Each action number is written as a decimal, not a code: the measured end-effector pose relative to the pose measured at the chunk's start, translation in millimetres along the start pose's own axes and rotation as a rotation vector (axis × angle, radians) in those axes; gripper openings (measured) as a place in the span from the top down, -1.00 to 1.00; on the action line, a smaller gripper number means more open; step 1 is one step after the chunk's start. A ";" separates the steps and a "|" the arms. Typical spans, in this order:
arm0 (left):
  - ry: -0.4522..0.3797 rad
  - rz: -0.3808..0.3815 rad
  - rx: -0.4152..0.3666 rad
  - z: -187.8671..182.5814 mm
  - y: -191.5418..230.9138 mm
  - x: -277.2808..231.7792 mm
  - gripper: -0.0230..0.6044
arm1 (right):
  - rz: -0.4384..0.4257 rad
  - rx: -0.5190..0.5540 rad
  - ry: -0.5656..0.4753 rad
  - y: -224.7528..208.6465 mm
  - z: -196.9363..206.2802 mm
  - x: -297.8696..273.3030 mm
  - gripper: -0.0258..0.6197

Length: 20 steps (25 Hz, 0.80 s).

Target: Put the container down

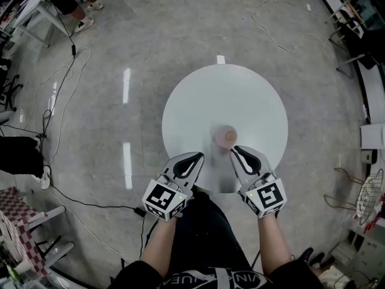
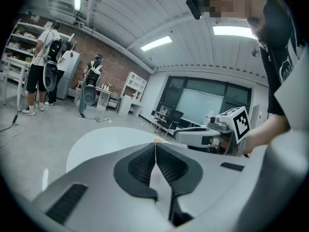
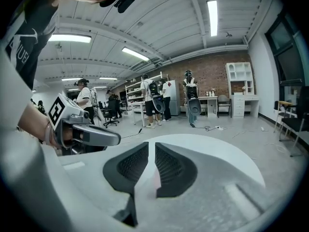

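- The left hand-held gripper (image 2: 155, 147) has its 2 jaws pressed together, the ribbed dark pads meeting along a single line with nothing between them.
- The right hand-held gripper (image 3: 151, 148) has its jaws only a thin slit apart; nothing is between the pads, and the white tabletop shows through the slit.
- In the head view both hand-held grippers are held side by side over the near edge of a round white table (image 1: 198, 95), tips pointing toward its middle and angled slightly toward each other.
- Each carries a cube with square black-and-white markers at its rear end, by the person's wrist.
- The container (image 1: 227, 135), a small tan cup-like thing that looks blurred, stands upright on the table just ahead of the 2 tips. It is closer to the right hand-held gripper's tip, and neither one touches it.
- In the left gripper view a sliver of tan shows just past the closed tips, and the right hand-held gripper lies off to the right of them, near and roughly level.
- In the right gripper view the left hand-held gripper sits to the left of the jaws, with the person's arm behind it.
- Beyond the table, ahead of both hand-held grippers, grey floor (image 1: 150, 35) stretches out with loose cables (image 1: 60, 101) to the left.
- Farther ahead of the right hand-held gripper, people (image 3: 153, 103) stand by shelving in front of a brick wall (image 3: 212, 74).
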<state>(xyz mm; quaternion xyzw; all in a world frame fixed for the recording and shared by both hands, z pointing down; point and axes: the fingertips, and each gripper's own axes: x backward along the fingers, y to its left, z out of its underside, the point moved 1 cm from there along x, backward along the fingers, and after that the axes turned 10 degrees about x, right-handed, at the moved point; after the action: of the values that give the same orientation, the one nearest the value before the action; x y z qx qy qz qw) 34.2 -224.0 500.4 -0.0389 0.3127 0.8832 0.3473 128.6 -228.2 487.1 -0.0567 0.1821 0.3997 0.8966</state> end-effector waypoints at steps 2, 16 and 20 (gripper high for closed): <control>-0.008 0.003 -0.007 -6.6 -3.8 1.0 0.88 | -0.006 -0.004 -0.004 2.3 -6.0 3.2 0.79; -0.047 0.020 -0.039 -43.6 -22.3 15.7 0.88 | -0.039 0.006 -0.039 17.5 -43.6 20.7 0.90; -0.061 0.032 -0.049 -54.1 -28.5 21.2 0.88 | -0.043 0.014 -0.046 24.0 -57.7 25.8 0.90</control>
<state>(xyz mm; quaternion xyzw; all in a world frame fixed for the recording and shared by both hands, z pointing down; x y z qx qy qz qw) 28.3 -226.7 436.0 -0.0154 0.2808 0.8968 0.3415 110.5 -208.3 425.1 -0.0452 0.1627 0.3801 0.9094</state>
